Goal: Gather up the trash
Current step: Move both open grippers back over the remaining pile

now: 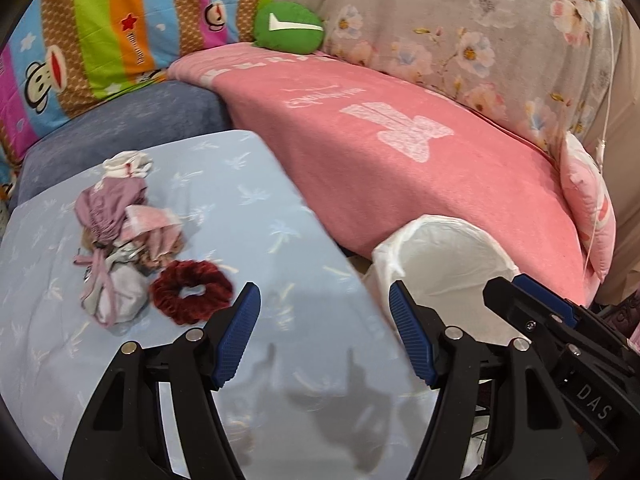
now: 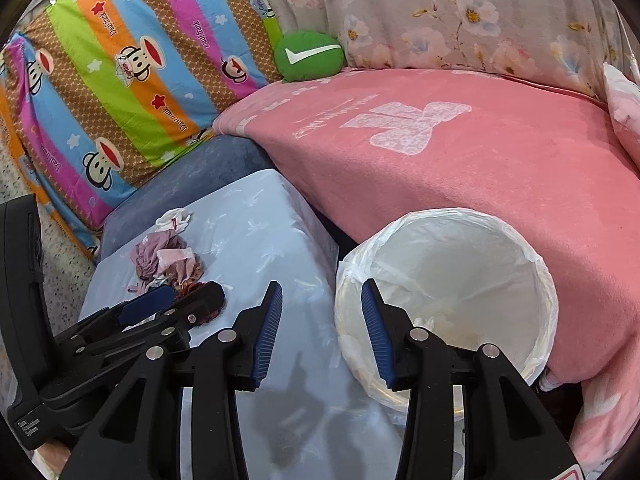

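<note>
Dark-red velvet scrunchie [image 1: 191, 297], lying on the pale-blue desk [image 1: 260, 208] beside a heap of crumpled scraps [image 1: 120, 236]. The left gripper [image 1: 324, 336] is held with jaws wide apart and empty; the scrunchie lies just ahead and left of them. The right gripper [image 2: 322, 330], likewise spread and empty, is held at the lined waste bin [image 2: 540, 280]. A leftward shift, then a descent straddling the ring, is advised.

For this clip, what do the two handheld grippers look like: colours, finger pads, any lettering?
Both the left gripper and the right gripper have matte black plastic frames, silver round pins at the joints and ribbed blue finger pads. White "DAS" lettering marks the right one's body, seen from the left wrist camera.
</note>
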The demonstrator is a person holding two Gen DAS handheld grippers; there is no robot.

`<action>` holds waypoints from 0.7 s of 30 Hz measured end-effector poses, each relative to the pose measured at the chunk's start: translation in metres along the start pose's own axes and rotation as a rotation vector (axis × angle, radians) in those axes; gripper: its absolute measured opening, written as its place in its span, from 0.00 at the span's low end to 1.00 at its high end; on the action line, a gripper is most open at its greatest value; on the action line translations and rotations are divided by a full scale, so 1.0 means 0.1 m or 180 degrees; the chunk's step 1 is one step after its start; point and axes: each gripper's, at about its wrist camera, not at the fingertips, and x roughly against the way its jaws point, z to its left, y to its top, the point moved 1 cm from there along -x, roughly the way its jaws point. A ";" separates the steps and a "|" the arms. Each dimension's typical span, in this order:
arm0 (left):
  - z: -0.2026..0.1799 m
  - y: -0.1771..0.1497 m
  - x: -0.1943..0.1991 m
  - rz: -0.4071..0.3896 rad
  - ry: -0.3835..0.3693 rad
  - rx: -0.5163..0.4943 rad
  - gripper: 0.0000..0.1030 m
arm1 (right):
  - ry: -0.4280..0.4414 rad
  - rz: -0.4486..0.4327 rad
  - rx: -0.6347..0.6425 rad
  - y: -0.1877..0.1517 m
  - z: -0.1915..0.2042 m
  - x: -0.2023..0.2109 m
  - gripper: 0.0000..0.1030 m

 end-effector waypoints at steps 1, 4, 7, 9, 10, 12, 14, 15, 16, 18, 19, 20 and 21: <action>0.06 -0.01 0.00 0.0005 0.0025 0.0034 0.63 | 0.0010 0.0021 0.0026 -0.01 0.04 -0.03 0.40; 0.25 -0.06 0.02 0.0011 0.0114 0.0117 0.66 | 0.0050 0.0083 0.0098 -0.05 0.20 -0.11 0.41; 0.46 -0.08 0.03 0.0010 0.0204 0.0218 0.70 | 0.0071 0.0125 0.0171 -0.07 0.36 -0.20 0.46; 0.61 -0.08 0.05 -0.0001 0.0262 0.0290 0.75 | 0.0096 0.0166 0.0230 -0.09 0.47 -0.27 0.46; 0.68 -0.08 0.06 -0.0008 0.0289 0.0317 0.75 | 0.0107 0.0184 0.0259 -0.09 0.53 -0.31 0.47; 0.83 -0.07 0.07 -0.0019 0.0345 0.0377 0.77 | 0.0123 0.0217 0.0318 -0.09 0.64 -0.40 0.48; 0.99 -0.06 0.08 -0.0024 0.0404 0.0443 0.78 | 0.0146 0.0253 0.0366 -0.10 0.76 -0.50 0.49; 1.08 -0.05 0.08 -0.0032 0.0433 0.0483 0.78 | 0.0160 0.0273 0.0388 -0.10 0.81 -0.55 0.50; 1.15 -0.05 0.09 -0.0039 0.0457 0.0511 0.79 | 0.0170 0.0290 0.0409 -0.10 0.85 -0.60 0.51; 1.31 -0.03 0.10 -0.0055 0.0518 0.0564 0.79 | 0.0184 0.0339 0.0456 -0.11 0.95 -0.73 0.51; 1.37 -0.02 0.10 -0.0059 0.0546 0.0587 0.78 | 0.0191 0.0368 0.0472 -0.12 1.00 -0.80 0.51; 1.43 -0.02 0.11 -0.0062 0.0572 0.0610 0.79 | 0.0200 0.0399 0.0480 -0.13 1.04 -0.86 0.51; 1.50 -0.02 0.11 -0.0065 0.0602 0.0633 0.79 | 0.0214 0.0432 0.0488 -0.13 1.09 -0.94 0.51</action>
